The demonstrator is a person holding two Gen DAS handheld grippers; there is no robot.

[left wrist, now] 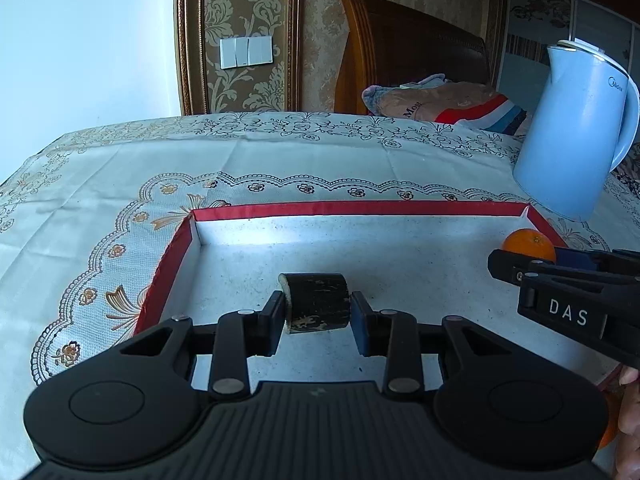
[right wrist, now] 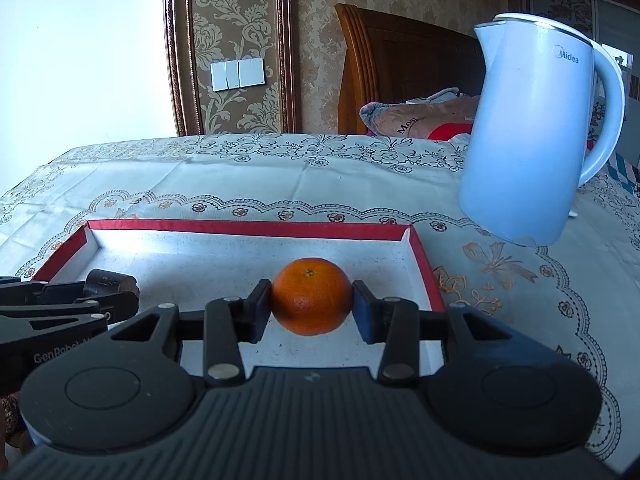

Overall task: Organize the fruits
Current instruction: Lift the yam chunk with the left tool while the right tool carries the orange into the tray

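A shallow red-rimmed tray (left wrist: 360, 208) with a white floor lies on the patterned tablecloth. My left gripper (left wrist: 318, 314) is shut on a dark stubby cylinder, a sugarcane-like piece (left wrist: 316, 304), held over the tray's left half. My right gripper (right wrist: 312, 306) is shut on an orange (right wrist: 312, 296), held over the tray (right wrist: 248, 225) near its right side. The orange (left wrist: 528, 244) and the right gripper also show at the right edge of the left wrist view. The dark piece (right wrist: 110, 282) and the left gripper show at the left of the right wrist view.
A light blue Midea kettle (right wrist: 532, 132) stands just behind the tray's right corner; it also shows in the left wrist view (left wrist: 576, 136). A bed with a wooden headboard (left wrist: 408, 44) and folded bedding lies beyond the table. The table edge curves away at left.
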